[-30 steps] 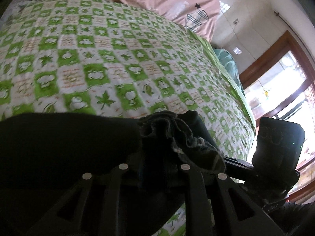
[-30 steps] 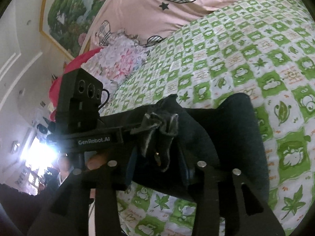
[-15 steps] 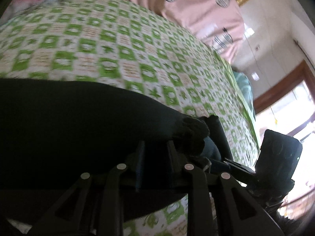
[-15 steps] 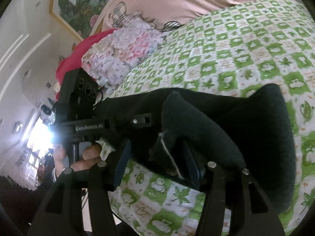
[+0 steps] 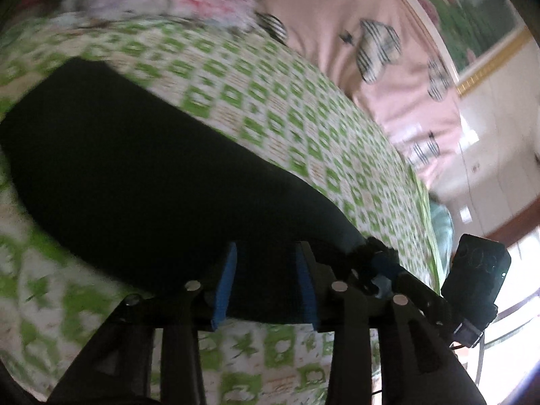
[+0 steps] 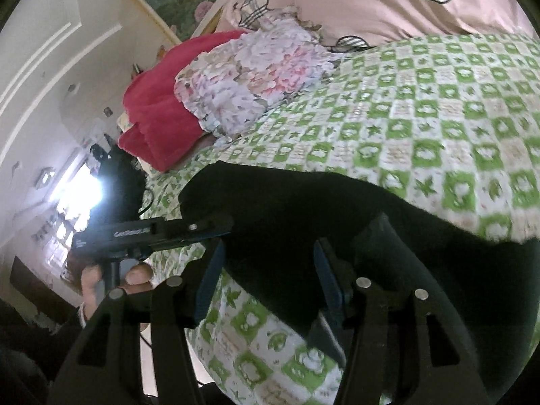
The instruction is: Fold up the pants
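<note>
Dark, nearly black pants [image 5: 141, 175] lie flat across the green-and-white checked bedspread [image 5: 256, 101]. My left gripper [image 5: 266, 263] stands open, its blue pads on either side of the pants' near edge. My right gripper [image 6: 266, 253] is open too, over the pants [image 6: 303, 216] at their other end. The right gripper also shows in the left wrist view [image 5: 381, 270], with a bunched bit of dark cloth around its blue tips. The left gripper shows in the right wrist view [image 6: 209, 222], held by a hand.
A pink quilt [image 5: 364, 33] and a floral pillow [image 6: 256, 74] lie at the bed's head, with a red blanket [image 6: 158, 125] beside them. The bed's edge [image 5: 435, 236] is at the right. A bright window [image 6: 81, 189] is at the left.
Both grippers have opened and let go of the bunched pants edge they held. The pants have swung over and now lie spread flatter on the bed.
</note>
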Motion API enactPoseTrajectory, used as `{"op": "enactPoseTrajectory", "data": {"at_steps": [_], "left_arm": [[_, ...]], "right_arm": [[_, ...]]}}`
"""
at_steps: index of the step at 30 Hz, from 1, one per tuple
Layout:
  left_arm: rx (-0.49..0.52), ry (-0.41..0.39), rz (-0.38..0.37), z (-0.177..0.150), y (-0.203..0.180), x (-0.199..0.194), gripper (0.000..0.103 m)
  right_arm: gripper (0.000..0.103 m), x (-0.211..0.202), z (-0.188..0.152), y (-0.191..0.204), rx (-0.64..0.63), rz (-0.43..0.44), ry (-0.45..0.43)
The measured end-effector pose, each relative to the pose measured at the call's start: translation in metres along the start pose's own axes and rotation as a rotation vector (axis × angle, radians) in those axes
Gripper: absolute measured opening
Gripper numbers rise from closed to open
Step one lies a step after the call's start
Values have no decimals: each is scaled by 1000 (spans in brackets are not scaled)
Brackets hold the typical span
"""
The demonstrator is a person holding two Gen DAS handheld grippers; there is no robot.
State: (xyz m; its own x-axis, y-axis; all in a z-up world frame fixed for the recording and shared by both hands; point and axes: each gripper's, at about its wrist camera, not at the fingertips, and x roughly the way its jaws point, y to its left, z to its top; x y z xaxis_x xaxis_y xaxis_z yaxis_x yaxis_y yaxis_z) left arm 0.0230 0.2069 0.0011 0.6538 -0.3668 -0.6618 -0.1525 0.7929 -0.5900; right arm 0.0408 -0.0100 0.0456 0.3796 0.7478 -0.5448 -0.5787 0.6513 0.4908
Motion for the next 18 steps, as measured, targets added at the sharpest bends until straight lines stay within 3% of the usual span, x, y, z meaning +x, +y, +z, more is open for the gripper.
{"op": "enactPoseTrajectory", "data": {"at_steps": [9,12,18], "left_arm": [[-121,-124,108,-15,42,-55,41],[-163,-149,129,-19,56,-70,47],[-231,-170,156,-17,80,-82,50]], "right_arm": [[56,47,36,22,-99,44,88],[57,63,46,30,-131,54,116],[57,92,64,40,-176,66,161]]}}
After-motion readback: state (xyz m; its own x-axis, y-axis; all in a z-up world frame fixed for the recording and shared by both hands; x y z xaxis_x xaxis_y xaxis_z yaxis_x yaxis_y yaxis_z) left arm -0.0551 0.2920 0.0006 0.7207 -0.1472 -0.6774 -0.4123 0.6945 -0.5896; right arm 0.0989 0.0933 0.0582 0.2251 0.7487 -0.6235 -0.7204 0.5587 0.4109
